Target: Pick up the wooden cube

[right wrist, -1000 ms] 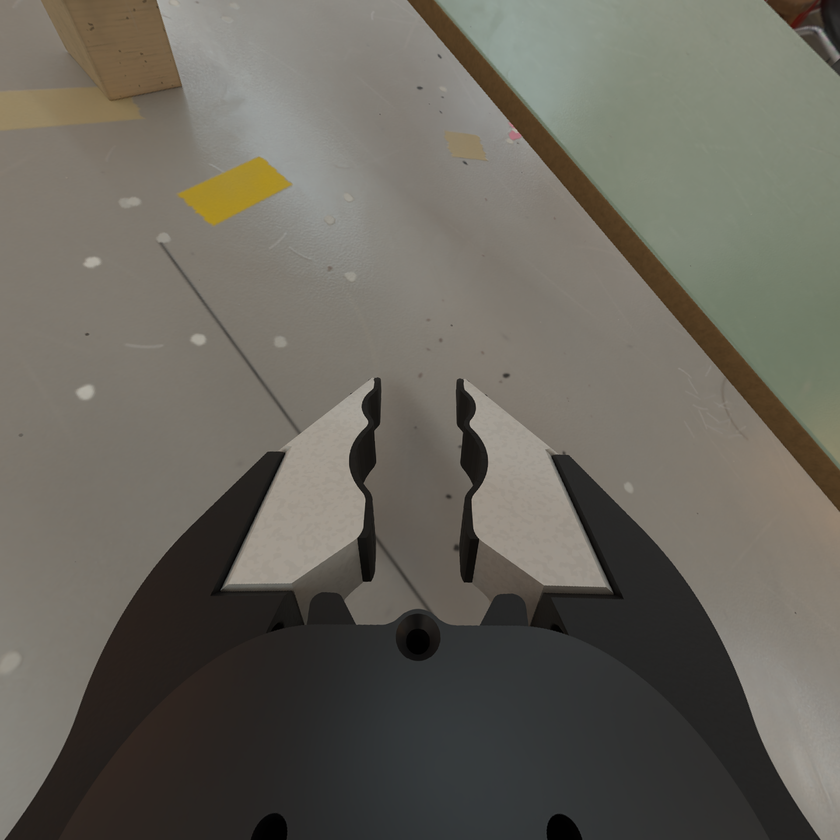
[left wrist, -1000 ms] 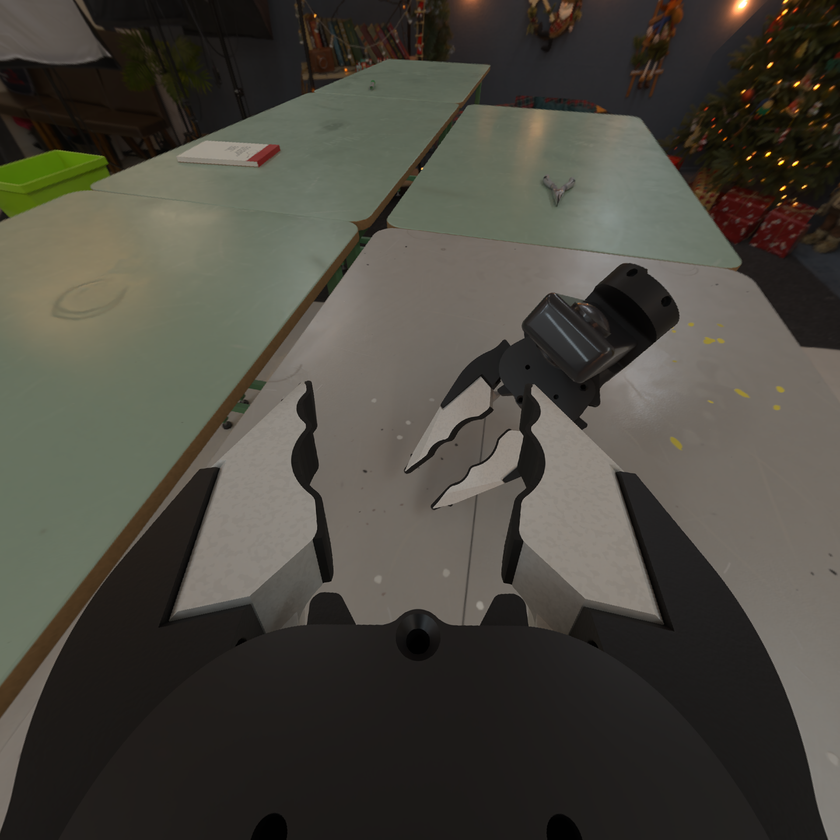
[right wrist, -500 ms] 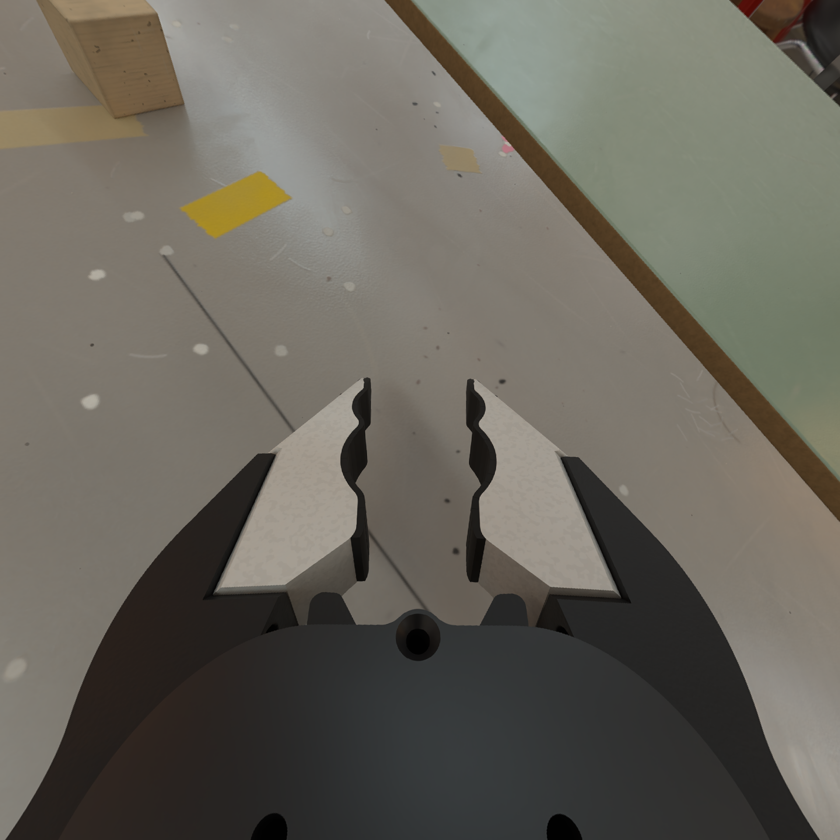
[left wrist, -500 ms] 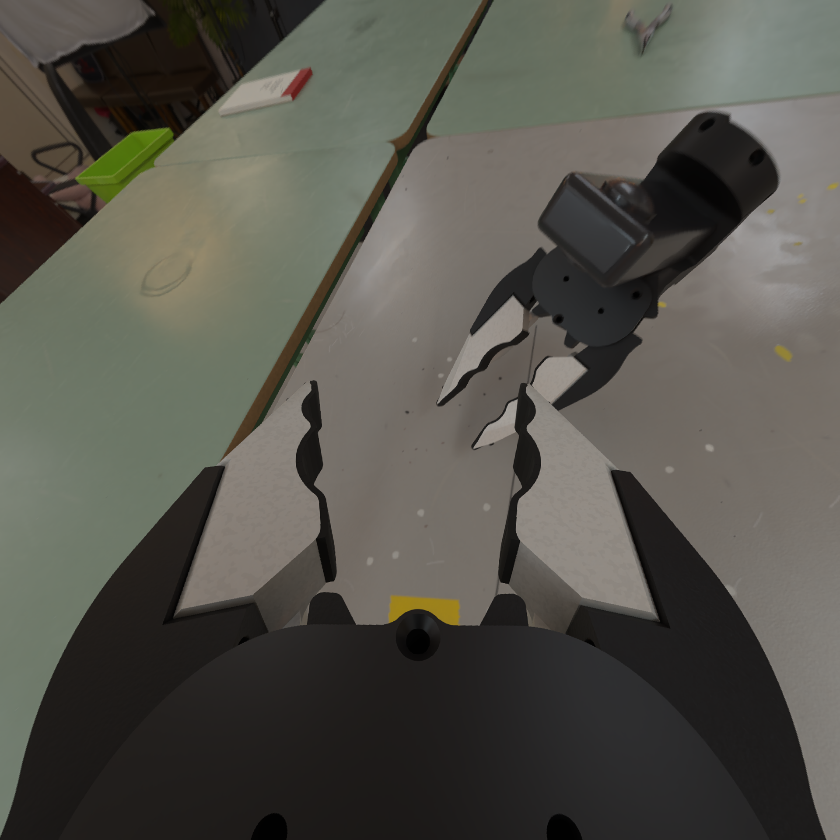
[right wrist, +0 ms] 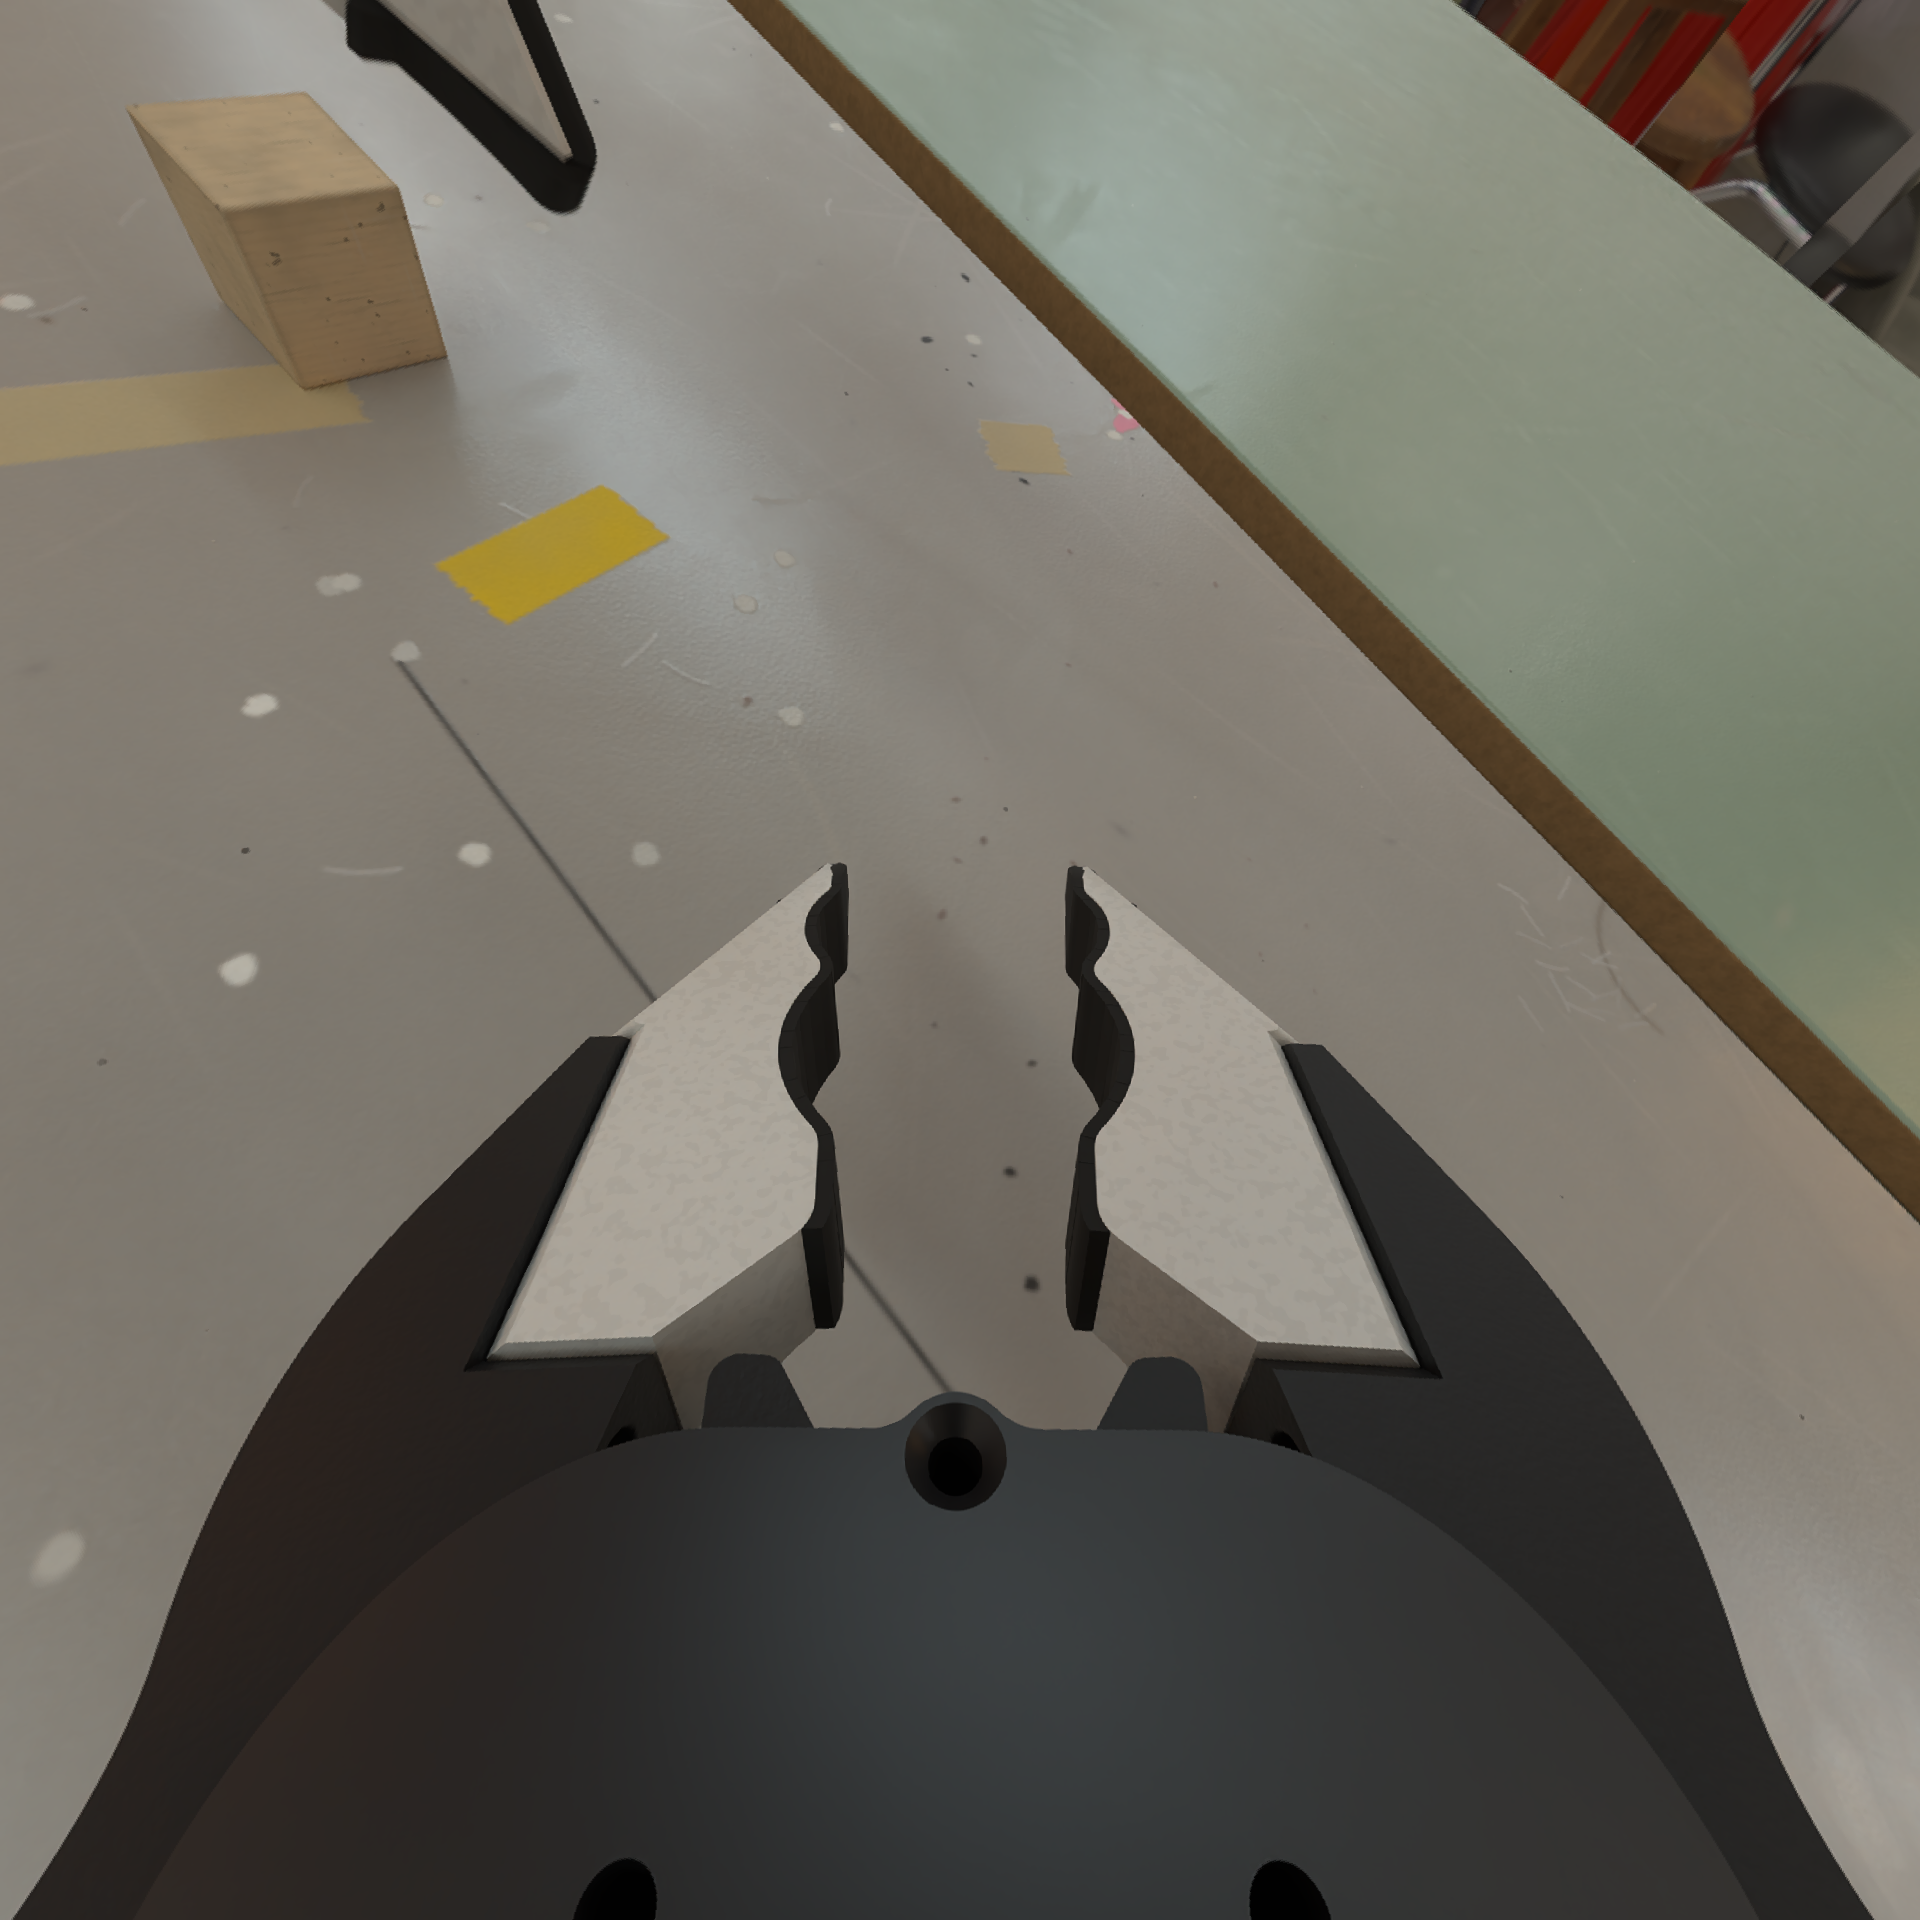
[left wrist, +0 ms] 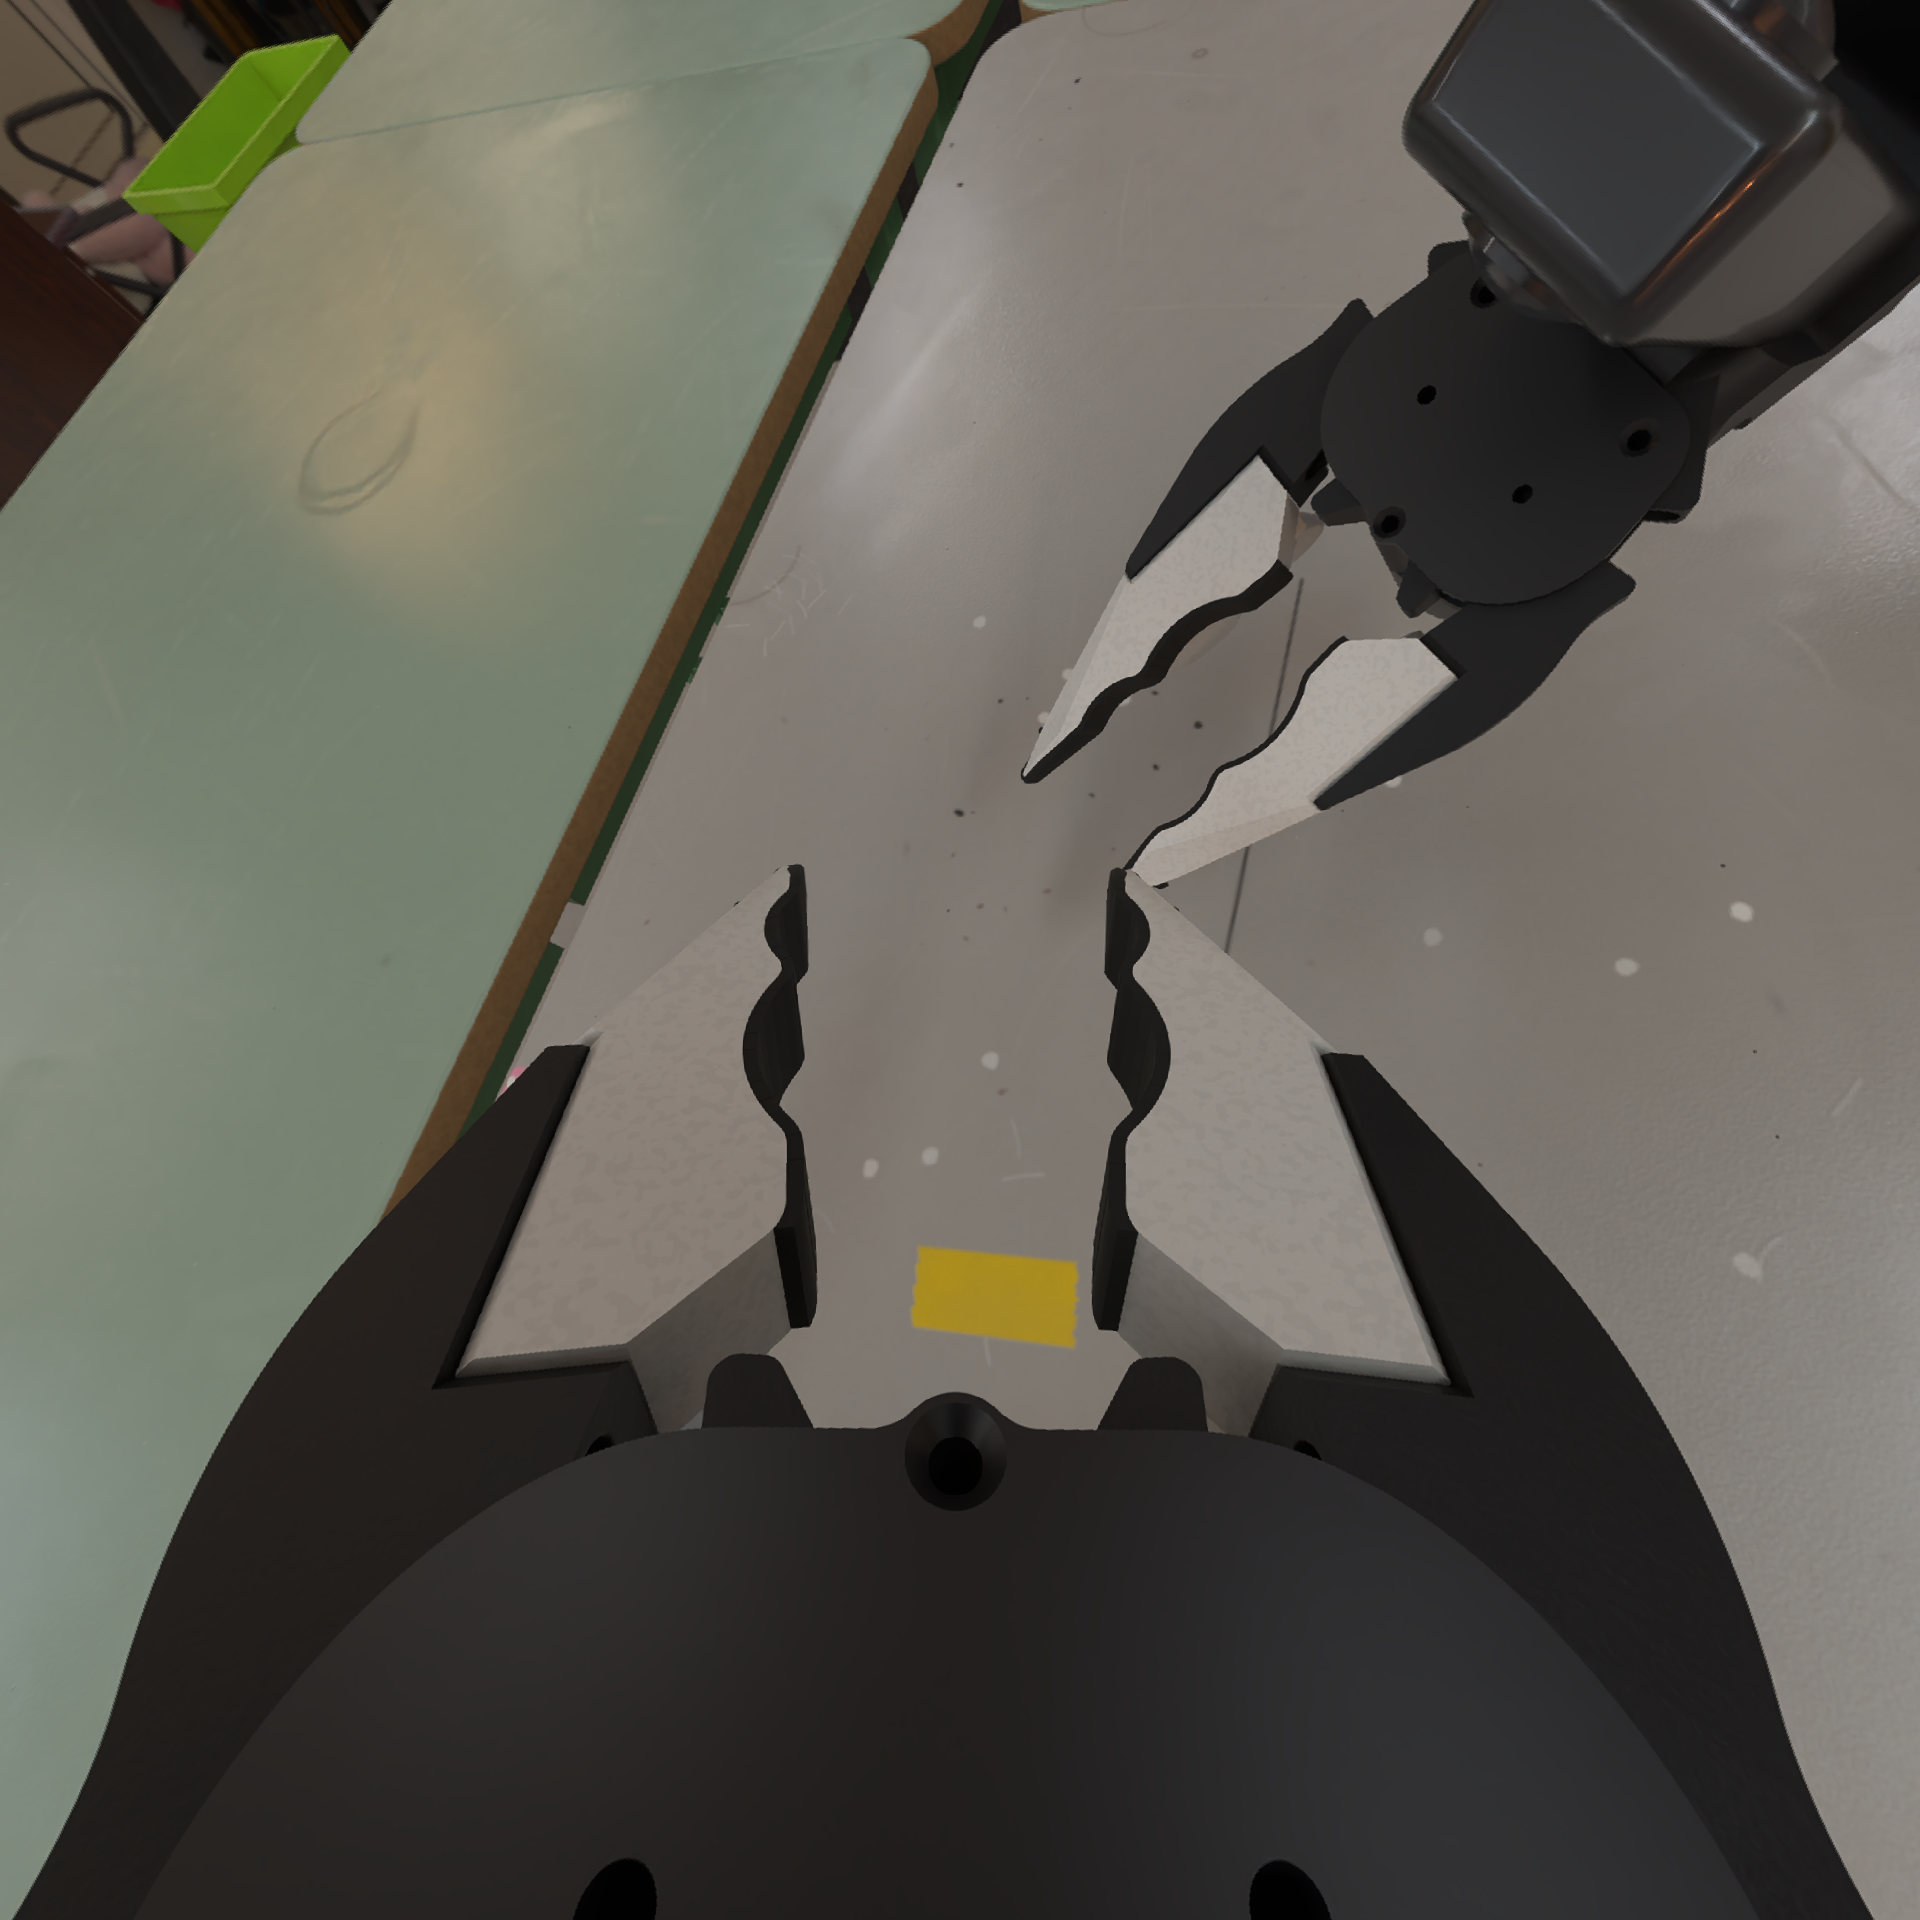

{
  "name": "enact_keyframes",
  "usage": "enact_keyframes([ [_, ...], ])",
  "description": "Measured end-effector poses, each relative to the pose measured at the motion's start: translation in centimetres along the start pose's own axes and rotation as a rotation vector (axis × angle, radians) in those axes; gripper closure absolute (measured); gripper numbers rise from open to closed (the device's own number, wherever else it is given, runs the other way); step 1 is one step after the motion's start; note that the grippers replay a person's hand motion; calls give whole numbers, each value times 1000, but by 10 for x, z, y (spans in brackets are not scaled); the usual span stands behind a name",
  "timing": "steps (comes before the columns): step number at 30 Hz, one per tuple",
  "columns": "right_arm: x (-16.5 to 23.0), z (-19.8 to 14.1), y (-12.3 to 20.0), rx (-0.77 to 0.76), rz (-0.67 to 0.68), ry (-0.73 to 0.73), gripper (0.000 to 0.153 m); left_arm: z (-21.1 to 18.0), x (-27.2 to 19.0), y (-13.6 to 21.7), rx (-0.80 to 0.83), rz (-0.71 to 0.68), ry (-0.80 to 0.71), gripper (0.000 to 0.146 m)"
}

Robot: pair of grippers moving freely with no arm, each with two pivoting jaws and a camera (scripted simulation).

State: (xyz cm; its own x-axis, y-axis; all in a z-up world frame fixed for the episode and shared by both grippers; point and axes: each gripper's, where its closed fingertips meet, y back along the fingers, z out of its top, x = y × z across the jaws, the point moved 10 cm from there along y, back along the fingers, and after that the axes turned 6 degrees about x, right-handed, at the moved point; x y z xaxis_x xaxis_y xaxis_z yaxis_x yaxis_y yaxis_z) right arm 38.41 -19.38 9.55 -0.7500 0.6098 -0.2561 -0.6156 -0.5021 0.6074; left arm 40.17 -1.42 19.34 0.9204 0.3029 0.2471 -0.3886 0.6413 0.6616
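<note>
The wooden cube [right wrist: 296, 234] is seen resting on the grey table [right wrist: 935, 582]; it is judged rigid, light and grippable across opposite flat faces. Left gripper [left wrist: 956, 878] and right gripper [right wrist: 956, 878] are both shown parted and empty.

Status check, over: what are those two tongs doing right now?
Both tongs, left and right, open, empty. Wooden cube untouched on grey table. Nothing blocking it.

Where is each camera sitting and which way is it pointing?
Left wrist view: on the left gripper, looking down its open fingers at the grey table; the right gripper faces it.
Right wrist view: on the right gripper, fingers open, facing the wooden cube.
Shared: yellow tape, grey table, green table.
</note>
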Motion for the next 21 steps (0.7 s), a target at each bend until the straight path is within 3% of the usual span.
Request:
enact_keyframes([
  [13, 0, -1, -1, 10, -10, 0, 110, -33, 13, 71, 29, 92, 13, 87],
  [21, 2, -3, -4, 41, -7, 16, 110, -68, 6, 86, 238, 79, -68, 88],
])
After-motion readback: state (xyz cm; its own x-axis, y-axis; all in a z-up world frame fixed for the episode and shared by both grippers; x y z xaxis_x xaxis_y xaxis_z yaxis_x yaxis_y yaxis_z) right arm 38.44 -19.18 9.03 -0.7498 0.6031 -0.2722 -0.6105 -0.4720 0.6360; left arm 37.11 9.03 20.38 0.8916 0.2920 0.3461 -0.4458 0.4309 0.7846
